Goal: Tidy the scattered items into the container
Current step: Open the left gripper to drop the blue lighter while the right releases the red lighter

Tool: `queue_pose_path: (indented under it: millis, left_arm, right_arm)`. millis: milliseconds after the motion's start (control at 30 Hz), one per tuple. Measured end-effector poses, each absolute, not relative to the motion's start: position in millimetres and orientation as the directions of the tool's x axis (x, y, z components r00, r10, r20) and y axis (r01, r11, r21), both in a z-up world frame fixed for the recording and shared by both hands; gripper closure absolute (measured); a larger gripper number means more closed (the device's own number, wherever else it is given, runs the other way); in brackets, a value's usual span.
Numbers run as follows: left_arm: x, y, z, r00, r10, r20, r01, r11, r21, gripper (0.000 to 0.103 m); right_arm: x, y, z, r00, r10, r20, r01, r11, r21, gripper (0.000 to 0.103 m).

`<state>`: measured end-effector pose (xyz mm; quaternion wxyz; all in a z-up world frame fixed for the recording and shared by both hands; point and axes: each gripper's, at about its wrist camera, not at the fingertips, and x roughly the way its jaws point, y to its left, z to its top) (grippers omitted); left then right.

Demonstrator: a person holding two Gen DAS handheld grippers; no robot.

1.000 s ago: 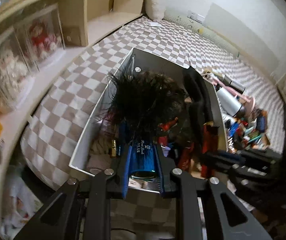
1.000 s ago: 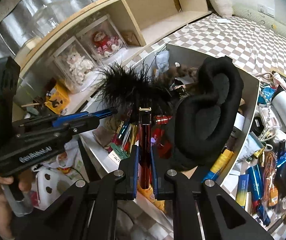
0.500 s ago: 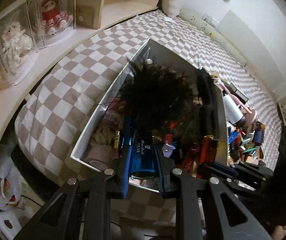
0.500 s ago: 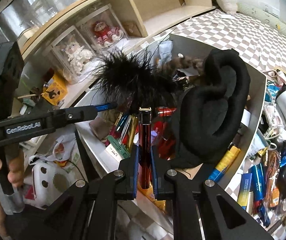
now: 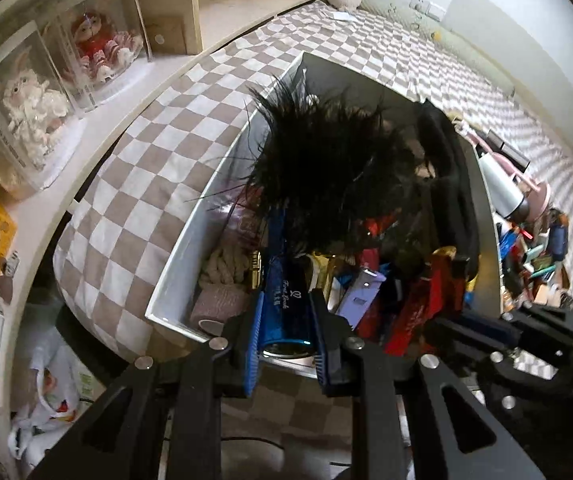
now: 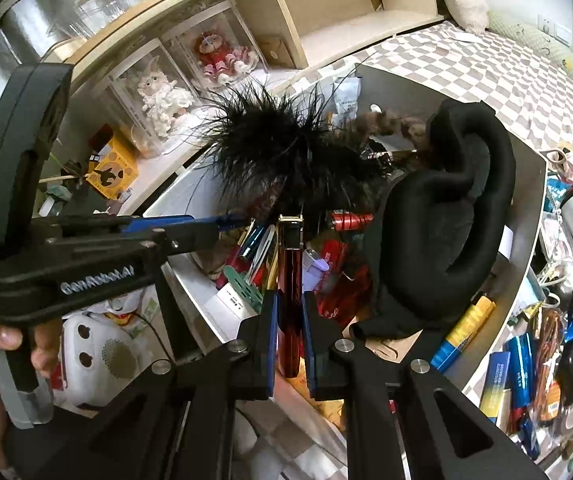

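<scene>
Boxed dolls [image 5: 38, 116] on shelf [image 5: 246, 8]; checkered bedspread [image 5: 158, 160].

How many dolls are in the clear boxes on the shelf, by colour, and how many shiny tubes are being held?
White doll: 1
Red doll: 1
Blue tube in left gripper: 1
Red tube in right gripper: 1
Total: 4

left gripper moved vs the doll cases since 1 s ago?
Yes. In the right wrist view the left gripper shows closer and higher, its body now overlapping the shelf beside the doll cases.

Black feather duster [image 5: 326, 168] and glossy red tube [image 6: 289, 280] overhang crammed white container [image 5: 178, 276].
</scene>
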<state>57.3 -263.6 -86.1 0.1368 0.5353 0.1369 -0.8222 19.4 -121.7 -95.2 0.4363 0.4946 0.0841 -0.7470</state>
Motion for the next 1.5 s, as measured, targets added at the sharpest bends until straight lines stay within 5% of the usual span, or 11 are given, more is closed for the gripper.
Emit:
queue_pose_path:
  millis: [500, 1200, 1333, 1500]
  left_arm:
    - [40, -231, -101, -0.318, -0.202, -0.926, 0.262, -0.958, 0.119, 0.081]
    - [24, -209, -94, -0.341, -0.288, -0.895, 0.227, -0.949, 0.219, 0.08]
    - [25, -211, -94, -0.339, -0.297, -0.892, 0.241, -0.944, 0.223, 0.052]
    - [29, -215, -94, -0.336, -0.307, -0.89, 0.258, -0.939, 0.227, 0.05]
  right_arm:
    - [17, -116, -90, -0.141, -0.573, -0.808, 0.728, -0.613, 0.308, 0.091]
    - [8, -106, -83, -0.157, -0.593, -0.79, 0.697, -0.633, 0.336, 0.09]
    - [7, -106, -82, -0.157, -0.594, -0.789, 0.693, -0.635, 0.341, 0.09]
    - [8, -105, -81, -0.157, -0.597, -0.787, 0.69, -0.636, 0.345, 0.09]
